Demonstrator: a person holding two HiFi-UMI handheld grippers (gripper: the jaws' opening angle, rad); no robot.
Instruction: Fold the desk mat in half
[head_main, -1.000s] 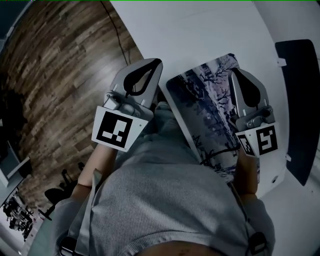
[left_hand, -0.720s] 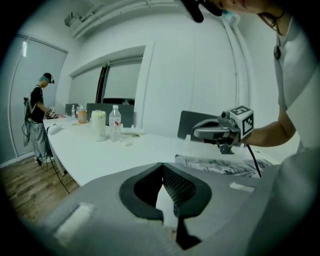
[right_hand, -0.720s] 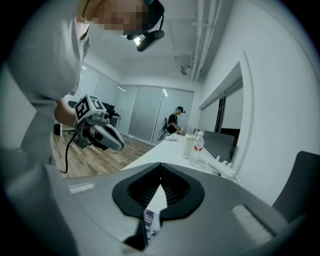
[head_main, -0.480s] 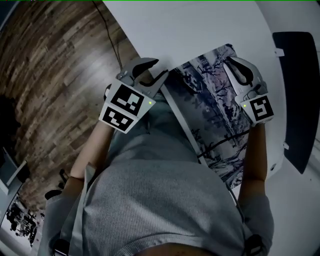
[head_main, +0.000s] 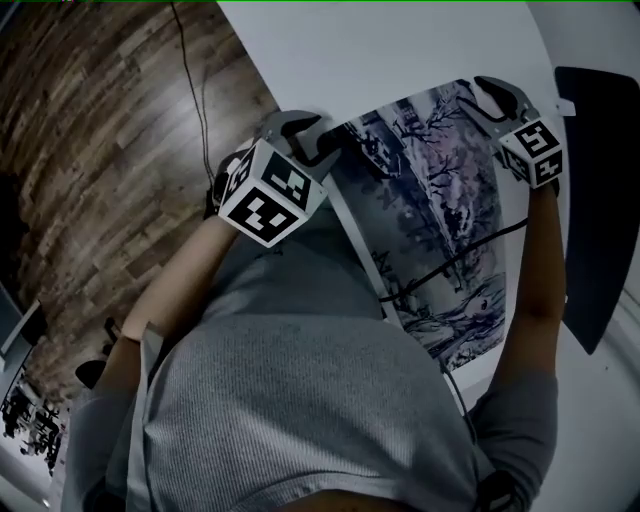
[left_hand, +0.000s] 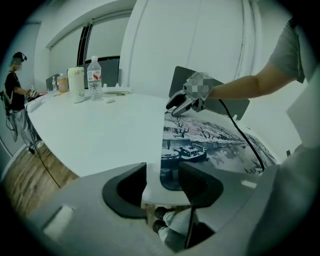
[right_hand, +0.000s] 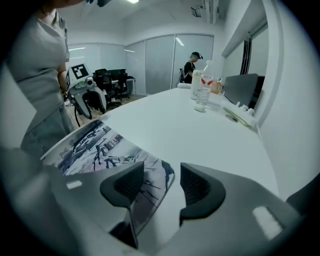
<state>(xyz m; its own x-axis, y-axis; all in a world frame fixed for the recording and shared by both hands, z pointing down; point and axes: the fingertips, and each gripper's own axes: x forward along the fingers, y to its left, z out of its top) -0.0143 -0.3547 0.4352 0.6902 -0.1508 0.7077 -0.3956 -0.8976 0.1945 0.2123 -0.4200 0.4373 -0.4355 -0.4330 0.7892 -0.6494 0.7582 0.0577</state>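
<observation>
The white bench (head_main: 400, 50) past the desk mat (head_main: 430, 190) is wide open to move over. A black cable (head_main: 455, 258) lies across the mat, and bottles (left_hand: 94, 80) stand far off near the bench's end.

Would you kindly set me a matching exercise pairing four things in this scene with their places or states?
Things: 1 desk mat; 2 left gripper; 3 right gripper; 4 water bottle.
States: A upright, far along the table; B flat, unfolded; C open at the mat corner by the table edge; D open at the mat corner further onto the table.
Pairs: 1-B; 2-C; 3-D; 4-A.
Both grippers' jaws have just been opening, a mat corner between each pair.
</observation>
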